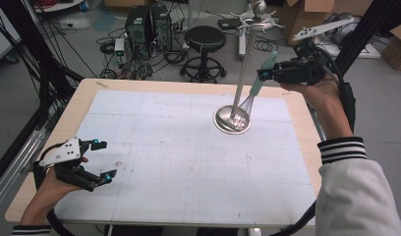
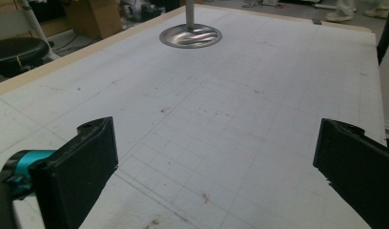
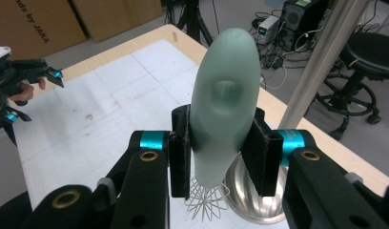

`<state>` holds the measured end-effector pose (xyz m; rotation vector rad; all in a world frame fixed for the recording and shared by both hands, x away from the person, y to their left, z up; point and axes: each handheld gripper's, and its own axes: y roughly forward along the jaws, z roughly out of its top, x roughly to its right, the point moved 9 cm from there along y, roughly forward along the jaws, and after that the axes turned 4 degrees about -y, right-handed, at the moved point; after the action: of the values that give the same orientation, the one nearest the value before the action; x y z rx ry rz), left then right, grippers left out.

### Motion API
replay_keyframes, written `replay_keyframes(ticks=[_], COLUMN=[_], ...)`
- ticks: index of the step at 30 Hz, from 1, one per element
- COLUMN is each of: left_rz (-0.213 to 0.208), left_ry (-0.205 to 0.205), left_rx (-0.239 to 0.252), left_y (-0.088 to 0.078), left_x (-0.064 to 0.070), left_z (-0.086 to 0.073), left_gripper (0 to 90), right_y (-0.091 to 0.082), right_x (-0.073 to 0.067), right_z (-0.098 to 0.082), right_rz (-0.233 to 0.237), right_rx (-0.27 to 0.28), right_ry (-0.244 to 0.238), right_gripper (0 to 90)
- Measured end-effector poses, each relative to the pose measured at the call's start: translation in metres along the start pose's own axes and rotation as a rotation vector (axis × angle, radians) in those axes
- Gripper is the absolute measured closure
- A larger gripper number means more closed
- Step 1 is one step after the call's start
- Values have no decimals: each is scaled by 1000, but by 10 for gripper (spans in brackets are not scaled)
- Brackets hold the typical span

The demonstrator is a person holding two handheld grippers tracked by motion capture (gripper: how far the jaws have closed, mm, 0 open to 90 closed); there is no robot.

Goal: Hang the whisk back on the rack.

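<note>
The right gripper [image 1: 261, 74] pinches the whisk [image 1: 250, 96] by its pale green handle, pads pressed on both sides; the whisk's long axis slants from the jaws at about one o'clock down to the wire head at seven o'clock, hanging over the round base [image 1: 227, 127] of the metal stand [image 1: 246, 59]; the stand's hooked top sits at twelve o'clock above. The handle looks smooth and rubbery, the wires thin and springy, the pole polished. The left gripper [image 1: 103, 160] rests well apart at eight o'clock, jaws spread, holding nothing.
</note>
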<state>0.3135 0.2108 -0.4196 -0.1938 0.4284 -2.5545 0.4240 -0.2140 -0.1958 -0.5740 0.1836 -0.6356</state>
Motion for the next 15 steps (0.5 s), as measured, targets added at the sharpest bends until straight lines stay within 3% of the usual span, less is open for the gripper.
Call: replay_keyframes(ticks=[4,15], left_rz=[-3,-1], left_ry=[5,-15], left_rx=[-2,24], left_y=[0,-5], left_x=[1,-2], left_z=[0,3], left_gripper=[17,17], right_y=[-2,-2], right_x=[4,19], right_z=[8,25], right_rz=[-5,-29], right_rx=[2,-56], right_ry=[-7,-14], right_gripper=[664,664])
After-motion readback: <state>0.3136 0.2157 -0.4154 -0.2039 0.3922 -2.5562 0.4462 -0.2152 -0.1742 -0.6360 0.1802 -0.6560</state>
